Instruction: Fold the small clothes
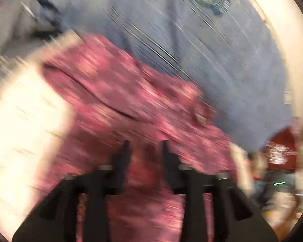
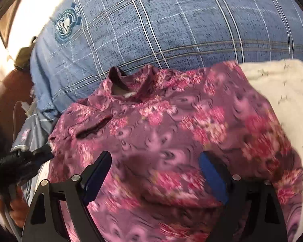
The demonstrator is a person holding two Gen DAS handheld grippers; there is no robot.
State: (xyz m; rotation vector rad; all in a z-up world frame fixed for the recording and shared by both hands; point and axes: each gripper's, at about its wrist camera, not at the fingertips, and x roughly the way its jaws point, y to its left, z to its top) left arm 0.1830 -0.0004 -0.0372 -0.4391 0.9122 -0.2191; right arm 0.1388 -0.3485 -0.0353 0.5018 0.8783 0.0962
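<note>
The pink floral top (image 2: 161,133) is spread across the blue checked cover (image 2: 171,26) — right gripper (image 2: 157,157) held wide open above it, left gripper (image 1: 145,147) parted, nothing gripped.

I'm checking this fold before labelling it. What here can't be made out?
- Left wrist view: motion blur smears the pink floral top; its folds and edges are unreadable.
- Left gripper: whether cloth touches its jaws is lost in blur.
- Right wrist view: the top's hem is cut off below, behind the right gripper.
- Crest on the blue plaid cover: lettering too small.
</note>
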